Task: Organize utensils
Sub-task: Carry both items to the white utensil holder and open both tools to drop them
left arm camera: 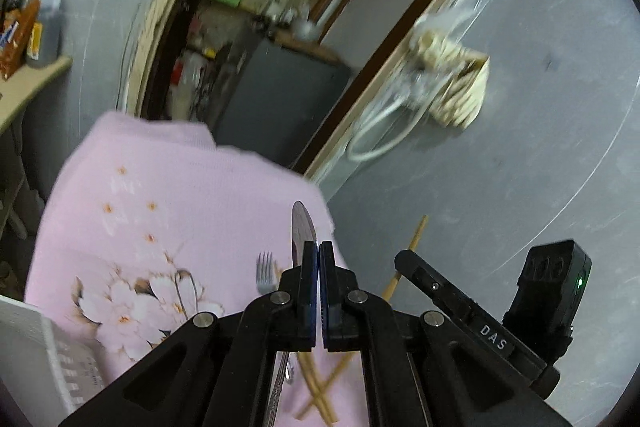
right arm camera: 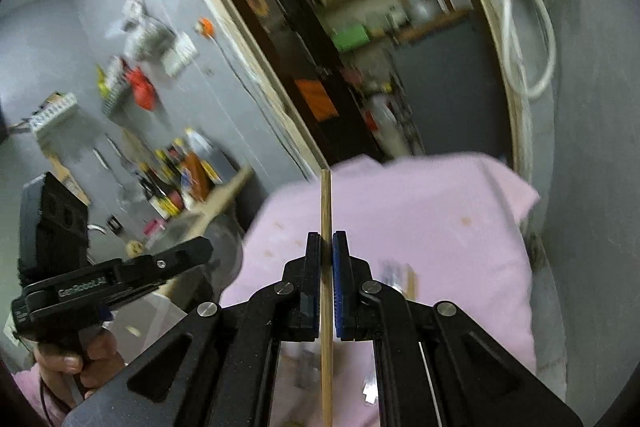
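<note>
Clearly, two utensils are held clear of the pink cloth [left arm camera: 168, 195]: a knife [left arm camera: 301, 227] is pinched flat between the closed pads of the left gripper [left arm camera: 319, 255], its blade standing up past the fingertips, and a chopstick [right arm camera: 326, 207] is clamped upright in the right gripper [right arm camera: 327, 247], running down between the jaws and out below them. On the cloth beneath, a fork [left arm camera: 265, 273] and two crossed chopsticks [left arm camera: 320, 391] are left, the fork just beside the knife's line in the left view; a white basket [left arm camera: 36, 347] is seen at the lower left edge and may be where they belong, though blur makes this uncertain. The knife is judged stiff, smooth and fairly heavy for its width, so slipping or swivelling in a flat pinch is the risk; it is best taken near the middle of its length, across the flat, away from the edge. The chopstick is judged light, rigid and round, so it can roll or pivot between the pads, and a hold near its middle keeps it from tipping. In the right view the other handset is seen gripped by a hand [right arm camera: 80, 363] at the lower left. Shelves and a doorway behind are smeared by motion.
</note>
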The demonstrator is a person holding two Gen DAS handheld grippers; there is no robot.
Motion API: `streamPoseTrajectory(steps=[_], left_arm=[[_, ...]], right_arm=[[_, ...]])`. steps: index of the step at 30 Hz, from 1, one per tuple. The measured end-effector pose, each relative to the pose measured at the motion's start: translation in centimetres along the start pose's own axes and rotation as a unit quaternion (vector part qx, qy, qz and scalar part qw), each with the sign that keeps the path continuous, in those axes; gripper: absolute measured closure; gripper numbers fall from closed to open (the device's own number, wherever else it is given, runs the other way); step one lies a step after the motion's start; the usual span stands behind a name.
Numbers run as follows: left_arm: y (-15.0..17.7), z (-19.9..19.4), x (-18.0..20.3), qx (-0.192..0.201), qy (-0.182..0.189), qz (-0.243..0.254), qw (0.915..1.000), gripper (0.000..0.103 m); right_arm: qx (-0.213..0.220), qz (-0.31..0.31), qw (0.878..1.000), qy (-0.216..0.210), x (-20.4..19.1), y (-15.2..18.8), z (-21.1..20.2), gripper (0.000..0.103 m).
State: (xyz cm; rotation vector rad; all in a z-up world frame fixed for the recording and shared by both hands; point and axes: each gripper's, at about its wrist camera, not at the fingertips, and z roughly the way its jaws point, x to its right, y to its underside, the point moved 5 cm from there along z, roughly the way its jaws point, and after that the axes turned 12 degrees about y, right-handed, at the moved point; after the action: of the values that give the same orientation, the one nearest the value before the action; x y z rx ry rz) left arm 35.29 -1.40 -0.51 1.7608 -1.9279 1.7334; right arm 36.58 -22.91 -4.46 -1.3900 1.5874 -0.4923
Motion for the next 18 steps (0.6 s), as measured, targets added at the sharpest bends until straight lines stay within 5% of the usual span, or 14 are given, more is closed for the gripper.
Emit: streamPoseTrajectory(steps=[9, 18], left_arm=[[-4.8, -8.5, 0.5, 0.097, 0.002, 0.017, 0.9951, 0.101], [-5.5, -14.8, -3.5, 0.174, -0.044, 0.004, 0.9838, 0.101]], right_arm=[[0.087, -0.028, 0.993, -0.071, -9.5, -4.9, -4.5, 0.098], [0.104, -0.061, 0.982, -0.145, -18.1, -5.3, -5.3, 0.098]])
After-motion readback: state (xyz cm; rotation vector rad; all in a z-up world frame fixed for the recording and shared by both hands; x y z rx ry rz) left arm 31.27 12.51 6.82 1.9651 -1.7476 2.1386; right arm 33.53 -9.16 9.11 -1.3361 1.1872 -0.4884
